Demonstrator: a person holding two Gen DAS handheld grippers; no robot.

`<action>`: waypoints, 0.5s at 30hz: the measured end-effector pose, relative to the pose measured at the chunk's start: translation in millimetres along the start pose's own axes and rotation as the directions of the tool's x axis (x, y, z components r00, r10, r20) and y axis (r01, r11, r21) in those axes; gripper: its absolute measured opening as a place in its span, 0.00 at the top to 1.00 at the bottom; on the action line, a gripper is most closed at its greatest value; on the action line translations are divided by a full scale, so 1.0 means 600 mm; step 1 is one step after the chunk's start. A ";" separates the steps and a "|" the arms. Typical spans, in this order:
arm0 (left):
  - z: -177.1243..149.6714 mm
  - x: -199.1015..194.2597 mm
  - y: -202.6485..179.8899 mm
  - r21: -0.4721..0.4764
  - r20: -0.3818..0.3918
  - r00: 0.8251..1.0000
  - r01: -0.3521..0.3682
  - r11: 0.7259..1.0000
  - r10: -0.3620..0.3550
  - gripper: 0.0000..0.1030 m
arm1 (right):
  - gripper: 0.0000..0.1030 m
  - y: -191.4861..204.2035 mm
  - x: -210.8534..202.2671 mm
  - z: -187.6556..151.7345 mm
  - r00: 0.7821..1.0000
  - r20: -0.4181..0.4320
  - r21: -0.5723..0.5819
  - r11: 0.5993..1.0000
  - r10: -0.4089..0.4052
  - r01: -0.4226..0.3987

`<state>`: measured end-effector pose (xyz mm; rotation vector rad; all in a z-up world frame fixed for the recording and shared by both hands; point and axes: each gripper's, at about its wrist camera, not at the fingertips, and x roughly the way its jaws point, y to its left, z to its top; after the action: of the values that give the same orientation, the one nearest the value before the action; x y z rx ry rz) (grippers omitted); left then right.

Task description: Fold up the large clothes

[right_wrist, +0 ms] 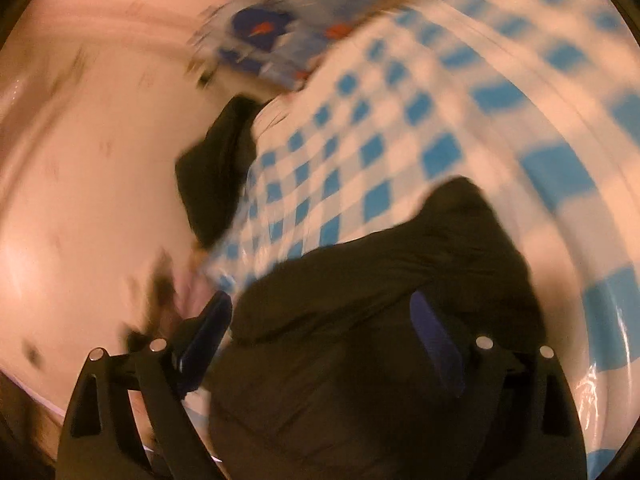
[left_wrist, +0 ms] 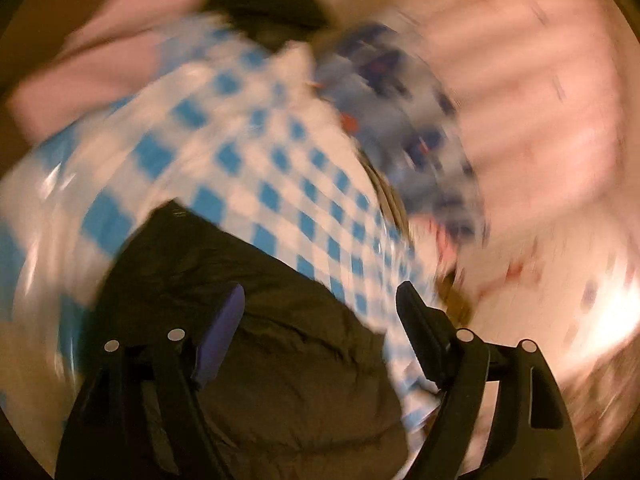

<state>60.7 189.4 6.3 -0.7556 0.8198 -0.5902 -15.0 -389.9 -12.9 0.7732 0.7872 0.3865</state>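
Observation:
A dark garment lies bunched on a blue-and-white checked cloth. My left gripper is open, its jaws wide apart over the garment's upper edge, with dark fabric between and below them. In the right wrist view the same dark garment fills the lower middle, and another dark part of it lies further off. My right gripper is open, its fingers on either side of the fabric. Both views are blurred by motion.
The checked cloth covers the work surface. A blue patterned item lies at its far edge, also in the right wrist view. Pink bedding surrounds the cloth; it shows at left in the right wrist view.

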 end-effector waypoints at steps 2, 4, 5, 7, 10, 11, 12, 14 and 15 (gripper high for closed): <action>-0.029 0.033 -0.065 0.184 -0.040 0.998 -0.048 0.982 0.057 0.28 | 0.15 0.048 0.023 -0.010 0.998 -0.002 -0.125 0.990 -0.063 0.062; -0.064 0.084 -0.115 0.352 -0.039 0.987 -0.131 0.927 0.154 0.28 | 0.15 0.089 0.067 -0.020 0.990 -0.002 -0.229 0.964 -0.138 0.134; -0.073 0.103 -0.127 0.401 -0.027 0.981 -0.166 0.901 0.193 0.28 | 0.15 0.097 0.088 -0.026 0.985 0.000 -0.259 0.952 -0.172 0.166; -0.097 0.157 -0.143 0.487 0.013 0.957 -0.259 0.834 0.290 0.28 | 0.15 0.099 0.138 -0.034 0.971 0.001 -0.291 0.929 -0.241 0.230; -0.118 0.219 -0.135 0.534 0.048 0.917 -0.358 0.766 0.395 0.28 | 0.15 0.080 0.189 -0.034 0.943 0.019 -0.289 0.901 -0.333 0.324; -0.121 0.234 -0.127 0.534 0.060 0.902 -0.391 0.750 0.428 0.28 | 0.15 0.065 0.207 -0.033 0.928 0.021 -0.281 0.888 -0.373 0.363; -0.123 0.248 -0.116 0.526 0.058 0.891 -0.411 0.745 0.450 0.28 | 0.15 0.049 0.214 -0.030 0.922 0.023 -0.269 0.886 -0.387 0.378; -0.119 0.262 -0.090 0.492 0.037 0.889 -0.414 0.766 0.456 0.28 | 0.14 0.012 0.229 -0.020 0.915 0.021 -0.231 0.888 -0.403 0.397; -0.117 0.267 -0.079 0.475 0.033 0.890 -0.414 0.777 0.454 0.28 | 0.14 0.002 0.231 -0.016 0.912 0.024 -0.223 0.887 -0.410 0.404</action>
<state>83.7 21.0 -56.7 -0.0780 0.8491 -0.3760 69.0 -304.8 -83.8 0.3768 0.8880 0.1007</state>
